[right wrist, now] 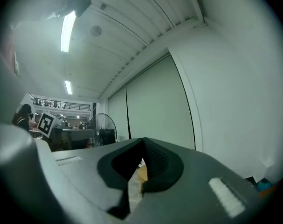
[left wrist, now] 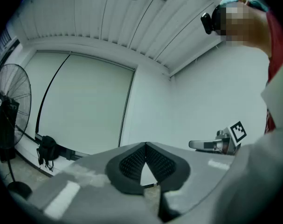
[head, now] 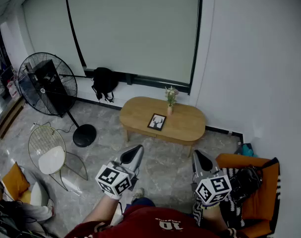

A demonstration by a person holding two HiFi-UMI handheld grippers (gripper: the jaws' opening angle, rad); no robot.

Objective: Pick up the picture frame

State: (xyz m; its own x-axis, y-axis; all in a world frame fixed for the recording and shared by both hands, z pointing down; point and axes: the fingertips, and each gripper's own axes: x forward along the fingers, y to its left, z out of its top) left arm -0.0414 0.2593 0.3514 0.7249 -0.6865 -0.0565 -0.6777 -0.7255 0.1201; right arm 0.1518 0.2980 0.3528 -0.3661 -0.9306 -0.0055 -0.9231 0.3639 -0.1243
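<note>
Ahead, picture frame (head: 157, 121) on oval wooden table (head: 140, 112).

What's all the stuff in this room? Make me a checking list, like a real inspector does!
Surface: oval wooden coffee table, mostly bare.
Job's things: black picture frame lying on the table, untouched.
Clutter: small vase of flowers near the frame, not touching it.
Grippers: left gripper and right gripper both shut, empty, well short of the table.
Cables: nothing seen.
Surroundings: black pedestal fan, black backpack, wire chair, orange armchair.
</note>
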